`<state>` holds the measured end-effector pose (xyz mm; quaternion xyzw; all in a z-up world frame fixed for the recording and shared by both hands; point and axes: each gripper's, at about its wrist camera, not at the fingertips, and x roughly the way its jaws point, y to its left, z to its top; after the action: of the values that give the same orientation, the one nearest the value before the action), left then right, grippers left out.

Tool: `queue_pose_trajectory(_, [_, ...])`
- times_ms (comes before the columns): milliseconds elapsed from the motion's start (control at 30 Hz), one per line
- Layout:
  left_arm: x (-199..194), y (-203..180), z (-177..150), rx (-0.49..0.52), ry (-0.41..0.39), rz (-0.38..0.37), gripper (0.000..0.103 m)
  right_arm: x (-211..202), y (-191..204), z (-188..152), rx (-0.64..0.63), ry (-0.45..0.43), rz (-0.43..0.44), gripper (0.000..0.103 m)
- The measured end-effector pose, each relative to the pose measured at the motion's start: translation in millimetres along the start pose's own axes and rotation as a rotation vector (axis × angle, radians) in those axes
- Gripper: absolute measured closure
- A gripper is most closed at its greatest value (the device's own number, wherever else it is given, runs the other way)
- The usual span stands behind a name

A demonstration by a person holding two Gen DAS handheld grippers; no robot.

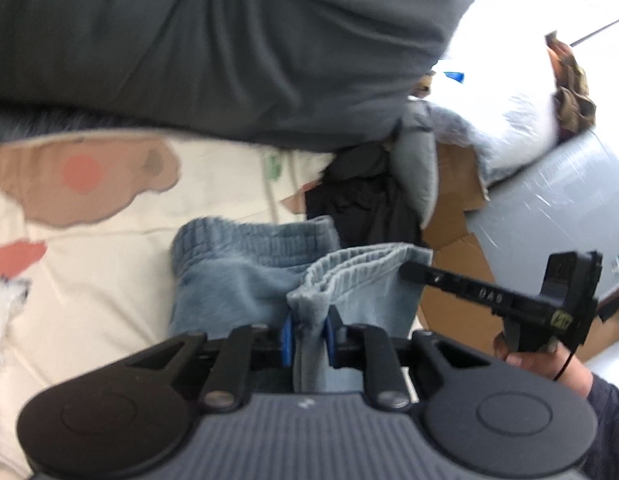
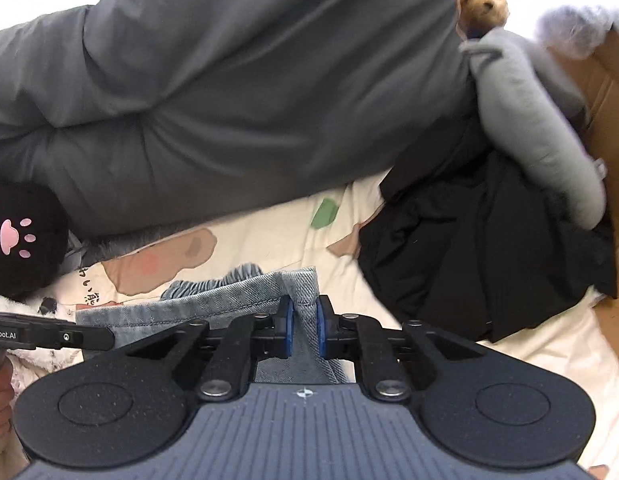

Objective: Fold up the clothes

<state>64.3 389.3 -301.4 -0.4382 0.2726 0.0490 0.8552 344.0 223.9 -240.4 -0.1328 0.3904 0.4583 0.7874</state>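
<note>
A light blue denim garment (image 1: 237,280) with an elastic waistband lies on the cream printed bedsheet (image 1: 109,264). My left gripper (image 1: 308,338) is shut on a bunched fold of its waistband, the blue pads pressing the cloth from both sides. My right gripper (image 2: 305,330) is shut on a hemmed corner of the same blue garment (image 2: 213,300), held up between its blue pads. In the left wrist view the right gripper (image 1: 405,270) reaches in from the right, held by a hand. The left gripper's black finger (image 2: 49,338) shows at the left edge of the right wrist view.
A big dark grey duvet (image 2: 229,100) fills the back of the bed. A black garment (image 2: 489,248) and a light grey one (image 2: 529,120) are piled at the right, by a cardboard box (image 1: 457,248). A black plush with a pink paw print (image 2: 21,236) sits at left.
</note>
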Motion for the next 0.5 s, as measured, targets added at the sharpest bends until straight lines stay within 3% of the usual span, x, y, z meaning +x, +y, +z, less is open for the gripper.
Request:
queue_pose_trajectory(267, [5.3, -21.7, 17.0, 0.068, -0.008, 0.0, 0.086, -3.5, -6.4, 15.6, 0.028, -0.006, -0.052, 0.092])
queue_pose_trajectory(500, [22.9, -13.7, 32.4, 0.082, -0.007, 0.049, 0.086, 25.2, -7.8, 23.8, 0.02, 0.032, -0.08, 0.093])
